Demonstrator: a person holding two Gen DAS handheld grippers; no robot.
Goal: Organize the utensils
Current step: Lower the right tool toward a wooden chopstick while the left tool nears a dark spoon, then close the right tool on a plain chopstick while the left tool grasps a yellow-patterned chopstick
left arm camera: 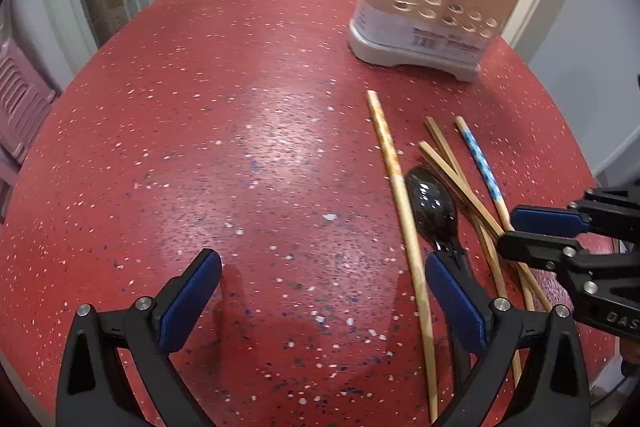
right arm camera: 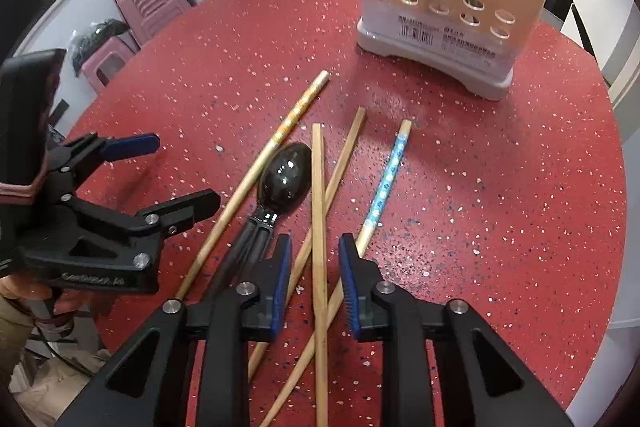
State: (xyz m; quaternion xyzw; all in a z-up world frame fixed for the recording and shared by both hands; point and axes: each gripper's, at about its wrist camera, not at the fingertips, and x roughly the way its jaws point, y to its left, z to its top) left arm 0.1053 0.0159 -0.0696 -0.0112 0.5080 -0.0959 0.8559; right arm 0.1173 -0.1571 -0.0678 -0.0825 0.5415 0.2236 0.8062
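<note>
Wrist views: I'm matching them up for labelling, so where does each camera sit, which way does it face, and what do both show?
Left wrist: sits behind the left gripper, looking down across the red table; its own jaws stand wide open, the right gripper enters at the right edge.
Right wrist: sits behind the right gripper, jaws narrowed around plain chopsticks; left gripper and a hand at the left edge.
Shared: black spoon, blue-patterned chopstick, utensil holder.
</note>
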